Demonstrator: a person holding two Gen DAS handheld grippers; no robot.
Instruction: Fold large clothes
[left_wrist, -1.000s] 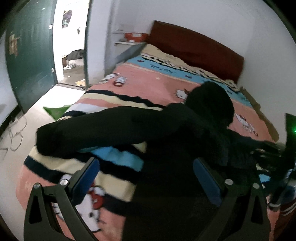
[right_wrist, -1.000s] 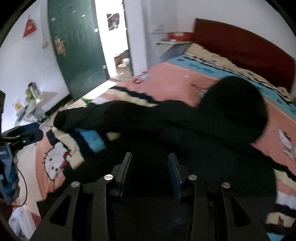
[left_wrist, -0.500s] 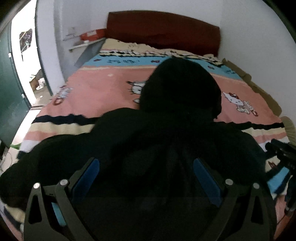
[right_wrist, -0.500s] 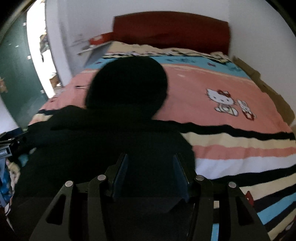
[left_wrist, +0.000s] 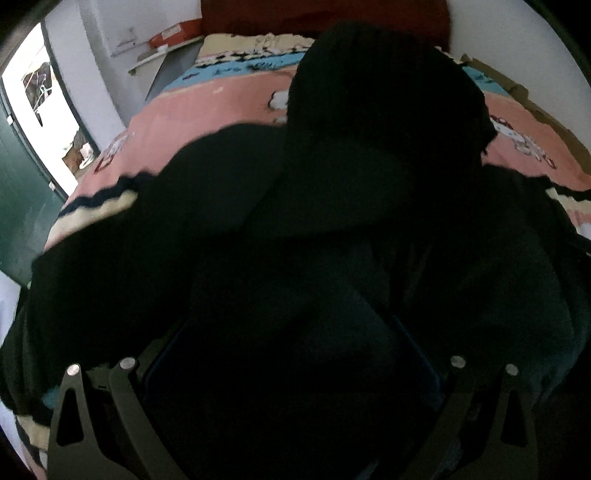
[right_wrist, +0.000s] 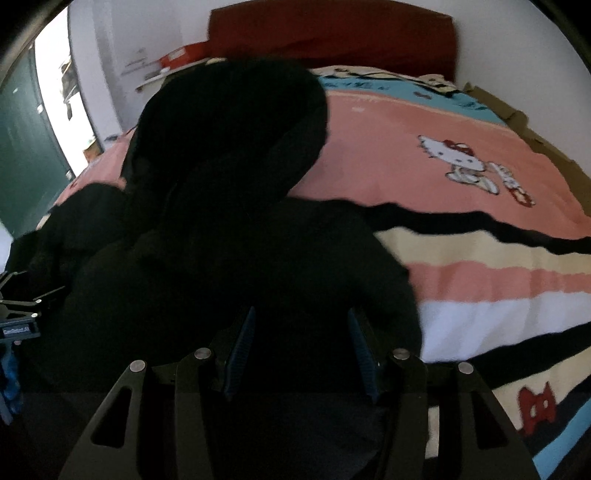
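Note:
A large black hooded garment (left_wrist: 332, 221) lies spread on the bed, its hood (left_wrist: 384, 107) toward the headboard. In the right wrist view the garment (right_wrist: 229, 258) fills the left and middle. My left gripper (left_wrist: 291, 350) has its jaws wide apart with black cloth bunched between and over them; its blue pads are mostly hidden in the dark. My right gripper (right_wrist: 299, 350) has its blue pads (right_wrist: 242, 350) partly closed with a fold of the black cloth between them. The left gripper's body (right_wrist: 18, 314) shows at the right view's left edge.
The bed carries a pink, cream, black and blue striped Hello Kitty blanket (right_wrist: 461, 184). A dark red headboard (right_wrist: 332, 33) stands against the white wall. A green door (left_wrist: 22, 177) and bright doorway are to the left. A shelf with a red box (left_wrist: 173, 35) is beside the bed.
Both grippers have swung toward the headboard and dropped closer to the garment. Black cloth now covers the left gripper's jaws; the right pads stay around a fold.

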